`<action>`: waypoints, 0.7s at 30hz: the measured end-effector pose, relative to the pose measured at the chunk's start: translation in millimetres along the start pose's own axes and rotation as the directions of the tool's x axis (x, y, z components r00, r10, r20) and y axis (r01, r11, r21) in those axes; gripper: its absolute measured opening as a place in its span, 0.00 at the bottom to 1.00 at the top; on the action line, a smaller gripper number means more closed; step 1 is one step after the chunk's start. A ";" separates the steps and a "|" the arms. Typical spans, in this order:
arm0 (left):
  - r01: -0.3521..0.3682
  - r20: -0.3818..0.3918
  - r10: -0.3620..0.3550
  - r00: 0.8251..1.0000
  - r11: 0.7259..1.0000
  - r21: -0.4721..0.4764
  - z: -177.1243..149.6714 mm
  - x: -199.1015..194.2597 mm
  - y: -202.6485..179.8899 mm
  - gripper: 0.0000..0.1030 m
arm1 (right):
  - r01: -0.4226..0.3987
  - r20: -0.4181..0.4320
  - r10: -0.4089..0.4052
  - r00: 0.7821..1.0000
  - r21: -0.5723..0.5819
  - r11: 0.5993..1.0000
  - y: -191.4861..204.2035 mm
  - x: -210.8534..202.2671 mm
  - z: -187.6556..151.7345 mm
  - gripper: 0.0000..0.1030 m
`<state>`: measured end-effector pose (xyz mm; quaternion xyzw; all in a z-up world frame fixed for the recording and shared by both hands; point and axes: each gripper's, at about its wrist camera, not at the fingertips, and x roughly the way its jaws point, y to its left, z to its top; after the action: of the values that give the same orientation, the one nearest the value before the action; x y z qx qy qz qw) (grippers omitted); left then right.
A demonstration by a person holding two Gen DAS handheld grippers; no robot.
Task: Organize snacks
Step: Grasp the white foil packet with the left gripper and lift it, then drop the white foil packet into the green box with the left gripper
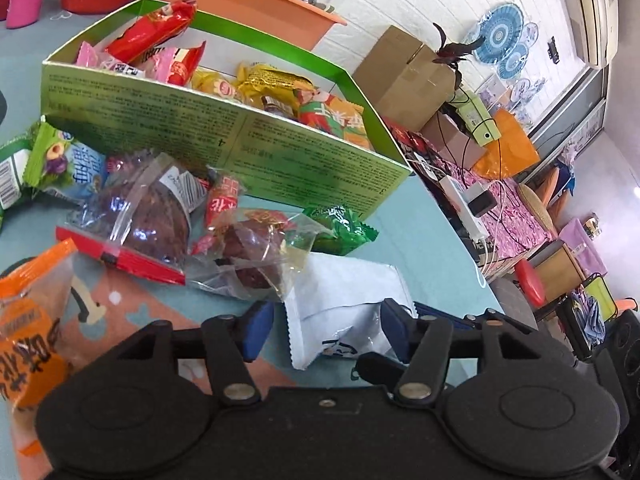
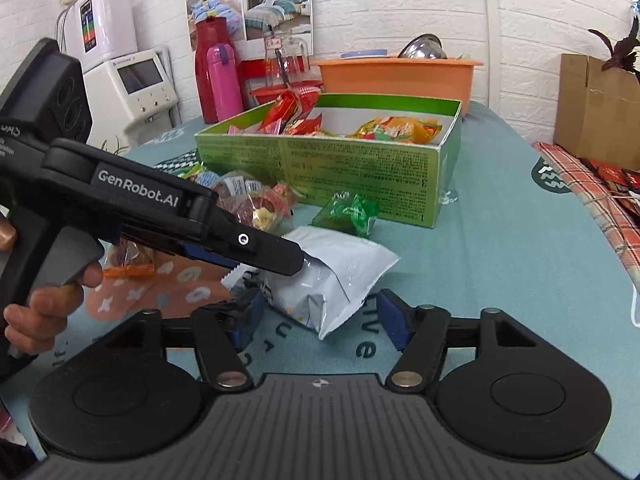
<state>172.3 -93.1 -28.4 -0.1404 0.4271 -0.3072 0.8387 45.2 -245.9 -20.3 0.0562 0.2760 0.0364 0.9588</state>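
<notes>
Left hand-held gripper [image 1: 326,330] wide, straddling white packet [image 1: 344,300] on worktop [image 2: 480,240]; right hand-held gripper [image 2: 318,320] wide, empty. Close squarely on packet; carry to green box [image 1: 224,140] at 11 o'clock.

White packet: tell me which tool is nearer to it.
Left. The left tool straddles the white packet, which lies between its open fingers, though the pads don't press it. The right tool is open just short of the packet's near end.
</notes>
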 end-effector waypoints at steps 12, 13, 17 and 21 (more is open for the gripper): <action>0.039 0.023 -0.041 0.999 0.997 0.067 -1.5 -30.1 -22.6 0.49 | 0.010 0.036 -0.007 0.999 -0.073 0.997 18.1 -24.3 8.4 0.62; 0.042 0.043 -0.046 0.998 0.996 0.081 1.9 -37.0 -26.4 0.48 | 0.010 0.055 -0.006 0.998 -0.084 0.996 20.0 -29.3 12.0 0.62; 0.037 0.134 -0.053 0.990 0.992 0.124 21.3 -60.8 -36.3 0.48 | 0.006 0.146 0.010 0.989 -0.108 0.994 21.3 -38.9 36.2 0.62; 0.025 0.188 -0.050 0.981 0.991 0.128 47.3 -70.5 -34.1 0.48 | 0.008 0.214 0.025 0.977 -0.153 0.988 25.0 -29.3 64.7 0.62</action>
<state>165.4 -75.9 61.2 -0.1245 0.3218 -0.3343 0.8770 54.0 -229.8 52.8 -0.0130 0.1667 0.0554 0.9844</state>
